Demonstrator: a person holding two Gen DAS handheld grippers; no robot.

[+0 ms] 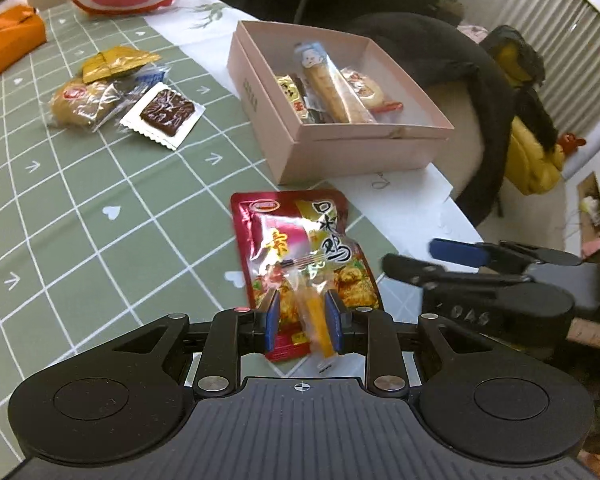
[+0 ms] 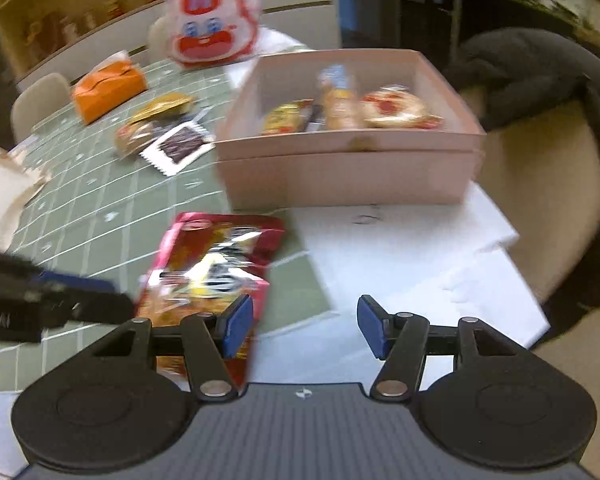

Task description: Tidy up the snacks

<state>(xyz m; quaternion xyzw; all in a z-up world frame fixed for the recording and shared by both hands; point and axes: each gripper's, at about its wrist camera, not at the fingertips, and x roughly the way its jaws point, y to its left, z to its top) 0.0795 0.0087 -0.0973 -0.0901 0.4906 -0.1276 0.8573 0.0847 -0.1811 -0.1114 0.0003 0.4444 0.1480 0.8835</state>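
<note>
Left tool (image 1: 304, 320) pinches a thin yellow snack stick (image 1: 318, 326) above the red pouch (image 1: 300, 256) near the counter (image 1: 100, 184) edge; right tool (image 2: 306, 326) gapes empty. Slippery wrapper could slide free short of the pink box (image 1: 340, 148).

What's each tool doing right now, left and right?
Left tool: closed on a small yellow snack stick, above the red snack pouch.
Right tool: open, holding nothing.
</note>
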